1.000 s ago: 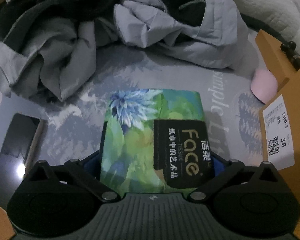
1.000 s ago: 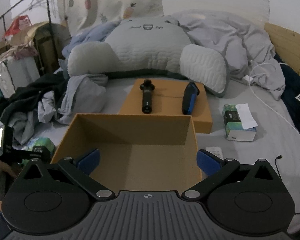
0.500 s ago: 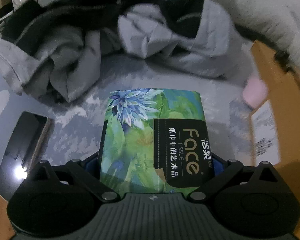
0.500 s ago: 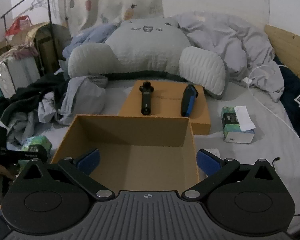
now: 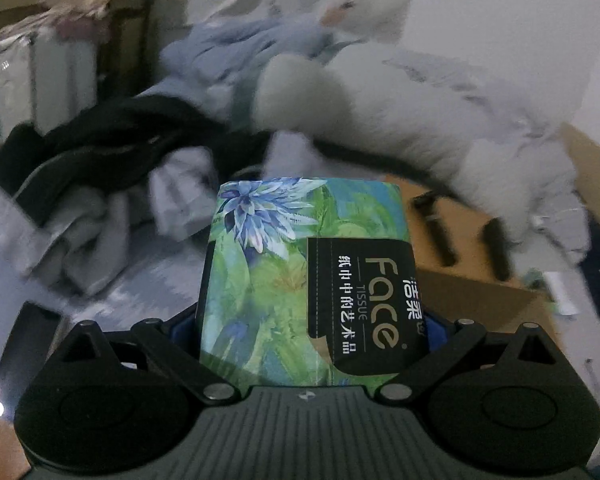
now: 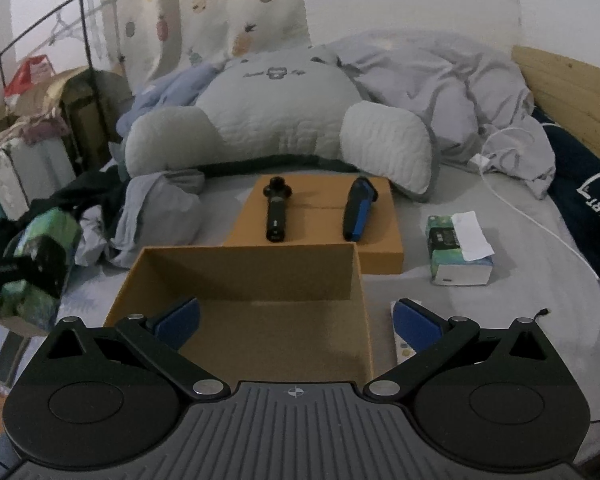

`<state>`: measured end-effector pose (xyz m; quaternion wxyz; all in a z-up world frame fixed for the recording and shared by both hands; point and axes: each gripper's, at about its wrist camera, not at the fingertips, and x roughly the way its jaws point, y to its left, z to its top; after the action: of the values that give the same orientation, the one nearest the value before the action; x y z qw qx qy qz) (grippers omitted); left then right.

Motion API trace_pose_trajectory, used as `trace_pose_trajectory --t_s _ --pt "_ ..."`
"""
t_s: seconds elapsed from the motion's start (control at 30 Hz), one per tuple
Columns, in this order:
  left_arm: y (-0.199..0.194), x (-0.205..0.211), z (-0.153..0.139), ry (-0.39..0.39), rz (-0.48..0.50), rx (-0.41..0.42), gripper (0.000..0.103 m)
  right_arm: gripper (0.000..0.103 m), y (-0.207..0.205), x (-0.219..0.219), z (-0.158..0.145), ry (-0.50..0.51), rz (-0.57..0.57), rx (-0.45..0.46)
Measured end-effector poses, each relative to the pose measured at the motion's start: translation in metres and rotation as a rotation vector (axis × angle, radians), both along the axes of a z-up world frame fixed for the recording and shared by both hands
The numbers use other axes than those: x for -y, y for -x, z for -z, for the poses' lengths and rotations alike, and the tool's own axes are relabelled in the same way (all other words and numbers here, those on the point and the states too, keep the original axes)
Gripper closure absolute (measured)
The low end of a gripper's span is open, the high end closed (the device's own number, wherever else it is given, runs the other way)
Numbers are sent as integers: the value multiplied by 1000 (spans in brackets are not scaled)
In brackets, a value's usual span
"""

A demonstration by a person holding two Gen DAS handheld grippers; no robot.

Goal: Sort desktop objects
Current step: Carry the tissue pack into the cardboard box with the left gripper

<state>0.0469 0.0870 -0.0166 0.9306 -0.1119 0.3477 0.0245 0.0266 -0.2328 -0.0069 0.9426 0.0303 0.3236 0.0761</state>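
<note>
My left gripper [image 5: 308, 324] is shut on a green flowered "Face" tissue pack [image 5: 300, 280] and holds it in the air. In the right wrist view the same pack [image 6: 36, 264] hangs at the left, beside an open brown cardboard box [image 6: 244, 256]. My right gripper [image 6: 296, 316] is open and empty, above the box's near side. Behind the box, a black handheld device [image 6: 276, 212] and a blue and black device [image 6: 358, 208] lie on a flat box lid [image 6: 380, 252]. A second tissue pack [image 6: 460, 248], opened, lies on the bed to the right.
A large grey cushion [image 6: 280, 120] and a rumpled duvet [image 6: 440, 88] fill the back of the bed. A clothes pile [image 6: 140, 208] lies at left. A dark phone [image 6: 10, 354] lies at lower left. A white cable [image 6: 540, 228] runs along the right.
My left gripper has lifted the tissue pack off the bed and tilted up and right, so the cushion and box lid now show. The right gripper has barely moved.
</note>
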Motion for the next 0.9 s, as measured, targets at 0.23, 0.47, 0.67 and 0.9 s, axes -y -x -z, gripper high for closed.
trace_pose_trajectory --t_s 0.23,0.47,0.67,0.9 --pt "-28 70 -3 -12 131 -21 3 0 4 21 2 -16 24 -4" --pt "-62 125 37 -89 151 -143 3 0 4 34 8 -24 36 -23" --pt "-97 144 73 -186 106 -258 3 0 3 42 14 -30 43 -43" --pt "-114 148 110 -325 59 -349 3 0 1 53 21 -37 51 -65"
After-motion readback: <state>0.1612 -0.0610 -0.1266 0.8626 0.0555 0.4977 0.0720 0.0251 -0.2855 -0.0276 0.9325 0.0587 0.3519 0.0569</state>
